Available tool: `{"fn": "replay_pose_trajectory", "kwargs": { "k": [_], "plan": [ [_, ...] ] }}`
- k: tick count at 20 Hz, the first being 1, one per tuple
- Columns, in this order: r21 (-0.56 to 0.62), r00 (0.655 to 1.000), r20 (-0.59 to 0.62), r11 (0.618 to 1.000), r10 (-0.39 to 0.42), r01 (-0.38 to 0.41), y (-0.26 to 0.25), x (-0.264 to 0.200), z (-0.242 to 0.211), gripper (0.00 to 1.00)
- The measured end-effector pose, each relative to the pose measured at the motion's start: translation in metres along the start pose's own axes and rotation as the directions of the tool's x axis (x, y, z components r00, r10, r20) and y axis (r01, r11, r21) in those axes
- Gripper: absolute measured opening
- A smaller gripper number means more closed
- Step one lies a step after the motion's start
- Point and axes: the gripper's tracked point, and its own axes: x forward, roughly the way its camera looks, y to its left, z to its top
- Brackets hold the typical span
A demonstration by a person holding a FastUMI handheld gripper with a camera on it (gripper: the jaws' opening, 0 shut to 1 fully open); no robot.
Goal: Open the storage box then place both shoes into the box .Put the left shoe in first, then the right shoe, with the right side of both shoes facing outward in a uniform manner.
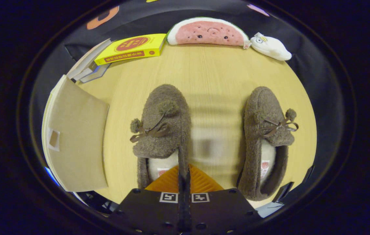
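Presently: fingers pinched on the left slipper's collar

Down at six o'clock the gripper (184, 171) had its two fingers pressed close together, with the inner side wall of the left shoe (162, 125) caught between them at the heel opening; both fingers bore on that fuzzy brown rim. That shoe lay toe-forward on the pale wooden table (214, 71), running from the fingers up toward twelve o'clock, its pompoms and brown bow on the upper, its light lining visible just beside the fingers; the right shoe (266, 140) lay at about three o'clock of it, well apart, likewise toe-forward, with bare table between the pair. At nine o'clock of the left shoe stood the storage box (74, 140), a beige fabric-faced thing with a small pull tab on its near face; whether its lid was open I could not tell. Beyond it, toward eleven o'clock, a yellow book (131, 49) rested on a small stack of books (88, 67); at twelve o'clock a watermelon-slice plush (207, 32) lay at the table's far edge, and a white plush toy (270, 47) sat just beside it toward one o'clock.
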Motion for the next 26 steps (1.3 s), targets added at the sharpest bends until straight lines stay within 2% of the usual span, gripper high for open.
{"fn": "replay_pose_trajectory", "kwargs": {
  "k": [4, 10, 19, 22, 26],
  "plan": [
    [0.018, 0.999, -0.009, 0.999, 0.048, -0.048, 0.008, -0.025, -0.009, 0.0],
    [-0.012, 0.992, 0.069, 0.994, 0.105, -0.104, 0.035, -0.092, -0.013, 0.0],
    [-0.144, 0.957, 0.178, 0.968, 0.23, -0.206, 0.129, -0.198, -0.016, 0.0],
    [-0.171, 0.951, 0.179, 0.96, 0.252, -0.223, 0.166, -0.203, -0.017, 0.0],
    [-0.181, 0.952, 0.155, 0.954, 0.266, -0.237, 0.215, -0.177, -0.014, 0.0]
  ]
}}
